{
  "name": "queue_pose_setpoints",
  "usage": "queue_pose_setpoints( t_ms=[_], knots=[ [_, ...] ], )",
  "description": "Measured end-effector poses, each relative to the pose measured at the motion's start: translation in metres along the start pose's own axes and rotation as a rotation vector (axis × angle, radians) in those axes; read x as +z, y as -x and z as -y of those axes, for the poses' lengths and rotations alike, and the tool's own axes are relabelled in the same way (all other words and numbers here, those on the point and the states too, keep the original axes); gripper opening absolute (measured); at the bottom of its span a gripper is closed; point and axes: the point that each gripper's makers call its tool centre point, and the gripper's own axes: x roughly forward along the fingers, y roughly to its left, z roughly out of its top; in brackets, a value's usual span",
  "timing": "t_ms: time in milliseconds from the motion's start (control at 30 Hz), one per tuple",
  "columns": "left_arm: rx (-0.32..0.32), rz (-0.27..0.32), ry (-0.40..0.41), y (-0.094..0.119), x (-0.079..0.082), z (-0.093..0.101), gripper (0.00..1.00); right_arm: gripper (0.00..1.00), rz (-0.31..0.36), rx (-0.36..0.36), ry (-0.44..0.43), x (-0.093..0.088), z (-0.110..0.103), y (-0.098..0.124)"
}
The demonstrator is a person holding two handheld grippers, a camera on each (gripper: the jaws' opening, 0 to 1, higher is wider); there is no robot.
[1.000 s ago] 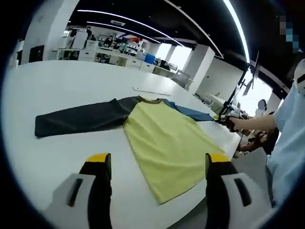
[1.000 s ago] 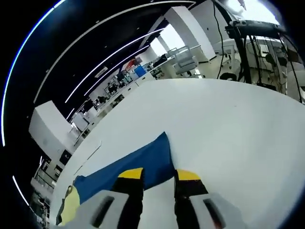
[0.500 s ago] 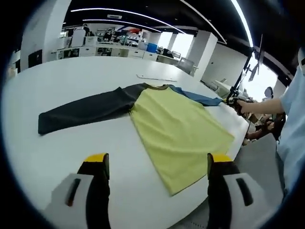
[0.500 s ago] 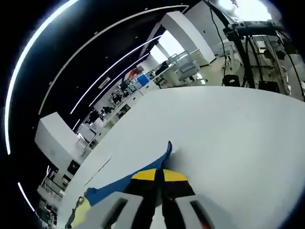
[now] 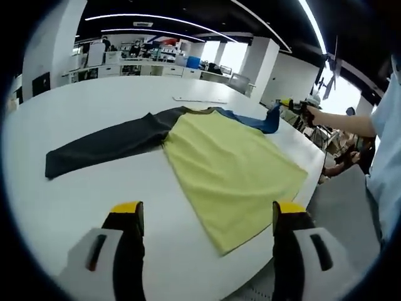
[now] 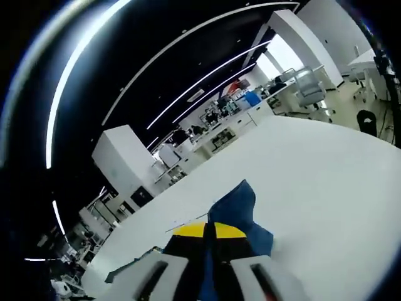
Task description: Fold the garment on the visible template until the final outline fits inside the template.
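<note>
The shirt [image 5: 219,163] lies flat mid-frame on the white table [image 5: 81,200]. The right gripper [image 6: 209,231], jaws pinching the blue sleeve [image 6: 235,210], lifts it, likely to fold inward. The left gripper [image 5: 203,213] hovers low, jaws spread, empty.

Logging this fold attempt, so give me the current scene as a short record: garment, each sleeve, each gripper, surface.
garment: yellow-bodied shirt lying flat on the white table
dark sleeve: grey sleeve stretched out flat, untouched
blue sleeve: blue sleeve pinched at its end and lifted off the table
left gripper: left gripper open, above the table near the shirt's hem, holding nothing
right gripper: right gripper shut on the blue sleeve
template: a thin outline mark beyond the collar, hard to read
</note>
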Motion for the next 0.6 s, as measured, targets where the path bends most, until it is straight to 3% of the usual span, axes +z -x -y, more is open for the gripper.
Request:
queue_pose_setpoints(
  t_ms=[133,300,467,600],
  knots=[
    [0.004,0.02,0.012,0.003,-0.002,0.001,0.78,0.0,-0.037,0.098,0.015,-0.011,-0.049,-0.023],
    [0.01,0.032,0.027,0.005,-0.005,-0.002,0.77,0.0,-0.115,0.197,0.077,-0.038,-0.105,-0.052],
    [0.017,0.051,0.056,0.007,-0.008,-0.002,0.76,0.0,-0.149,0.292,0.063,-0.055,-0.143,-0.088],
    [0.017,0.057,0.069,0.007,-0.01,0.0,0.75,0.0,-0.2,0.35,0.115,-0.076,-0.174,-0.114]
  ],
)
